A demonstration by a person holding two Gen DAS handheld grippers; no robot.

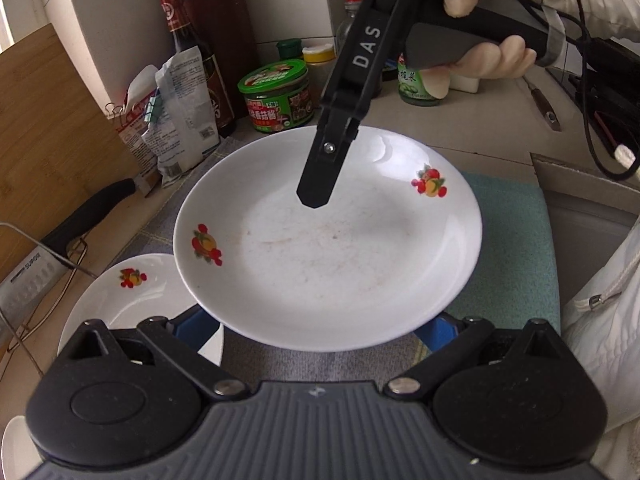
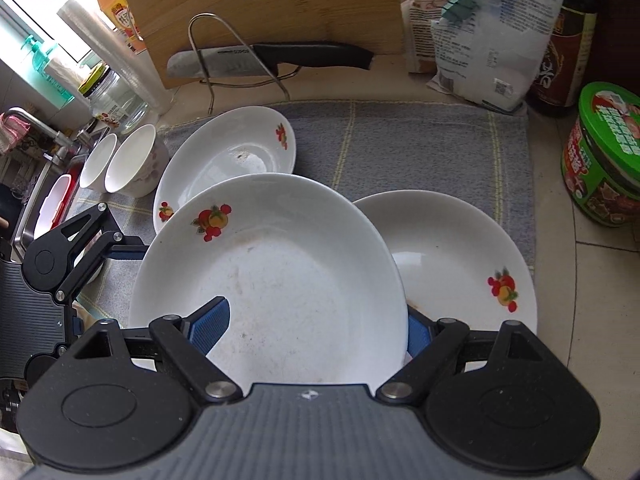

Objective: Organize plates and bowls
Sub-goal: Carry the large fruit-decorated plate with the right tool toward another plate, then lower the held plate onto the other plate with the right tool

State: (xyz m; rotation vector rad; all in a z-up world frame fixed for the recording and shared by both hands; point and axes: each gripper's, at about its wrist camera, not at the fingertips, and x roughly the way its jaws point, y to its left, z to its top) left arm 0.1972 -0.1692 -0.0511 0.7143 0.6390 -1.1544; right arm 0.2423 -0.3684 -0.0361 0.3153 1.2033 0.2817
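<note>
**Three plates, two bowls; one plate held by both grippers**

Count: three white fruit-print plates, two white bowls [image 2: 120, 160]. The held plate [image 2: 272, 280] hangs above the grey cloth [image 2: 420, 148] on the table. The right gripper [image 2: 316, 328] jaws pinch its near rim. The left gripper [image 1: 320, 328] jaws straddle the opposite rim; contact hidden, cannot tell. Only the right wrist view shows the bowls, left of the cloth, the far plate [image 2: 228, 156] and the right plate [image 2: 452, 256] on the cloth. The gloved hand [image 1: 480, 20] shows only in the left view. Cloth's far half bare.

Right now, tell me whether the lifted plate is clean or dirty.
Dirty: the lifted plate shows faint brownish smears and specks across its middle.
</note>
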